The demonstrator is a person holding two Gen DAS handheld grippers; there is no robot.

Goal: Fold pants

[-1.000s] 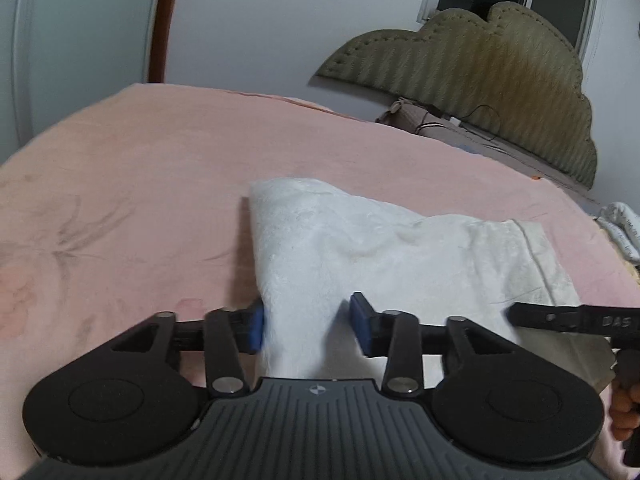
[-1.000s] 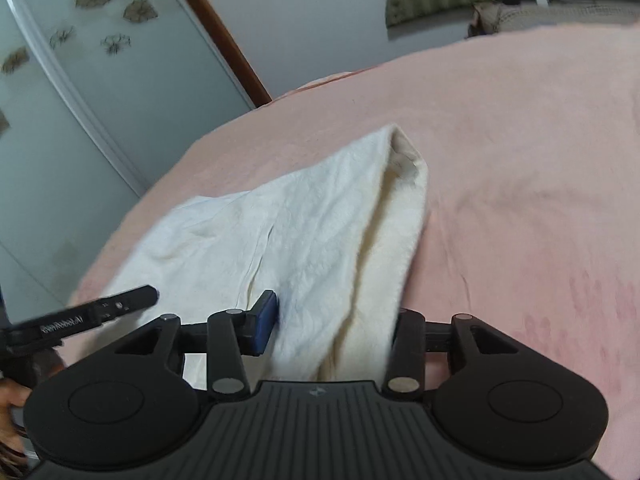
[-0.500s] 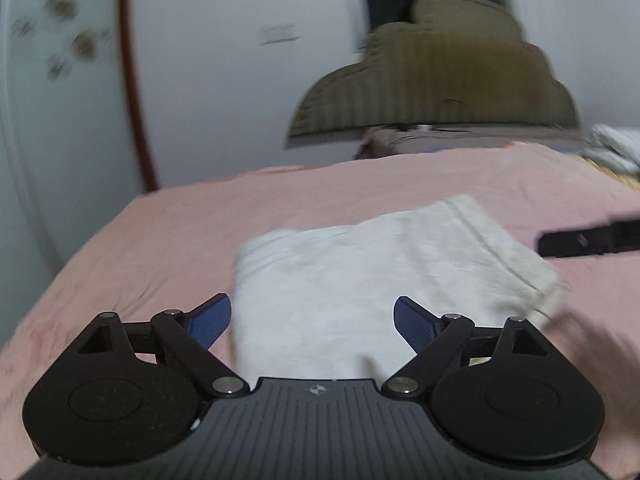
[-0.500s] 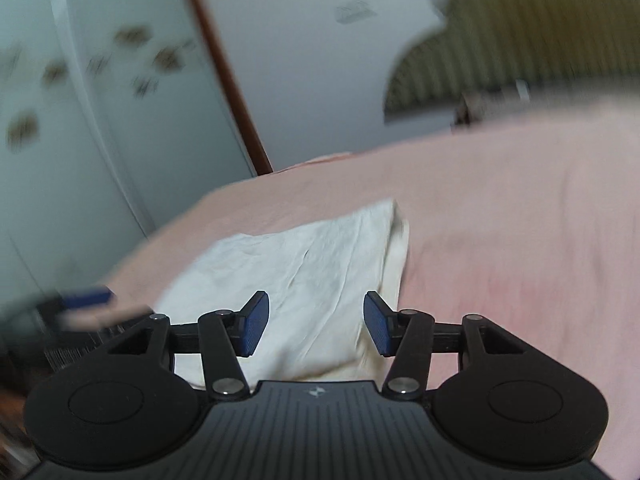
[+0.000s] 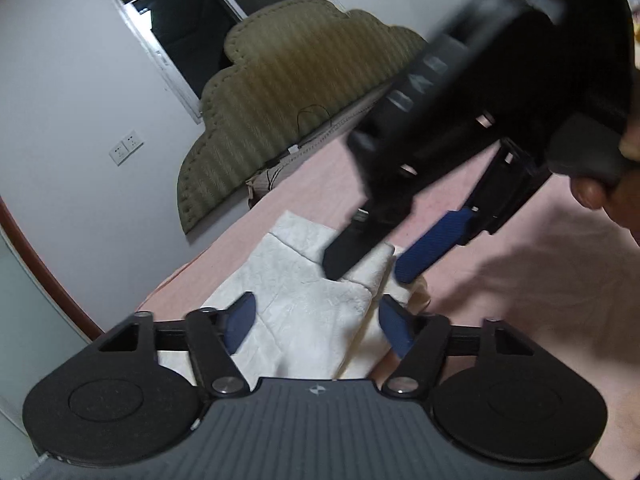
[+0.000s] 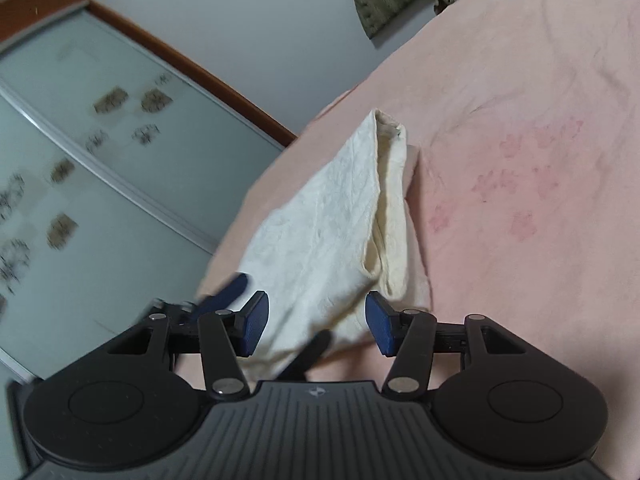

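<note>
The cream-white pants (image 5: 304, 296) lie folded into a long narrow stack on the pink bed; they also show in the right wrist view (image 6: 328, 224). My left gripper (image 5: 316, 324) is open, its blue pads straddling the near end of the stack, holding nothing. My right gripper (image 6: 316, 322) is open over the same near end. In the left wrist view the right gripper (image 5: 376, 260) hovers close above the pants from the upper right, jaws apart, a hand on its handle.
The pink bedsheet (image 6: 520, 140) spreads to the right. An olive padded headboard (image 5: 280, 92) leans on the wall by a dark window (image 5: 188, 24). A frosted sliding wardrobe door (image 6: 80, 152) stands to the left of the bed.
Both grippers have let go of the pants and opened. Both have tilted and swung, and the right gripper has come in close over the pants by the left one.
</note>
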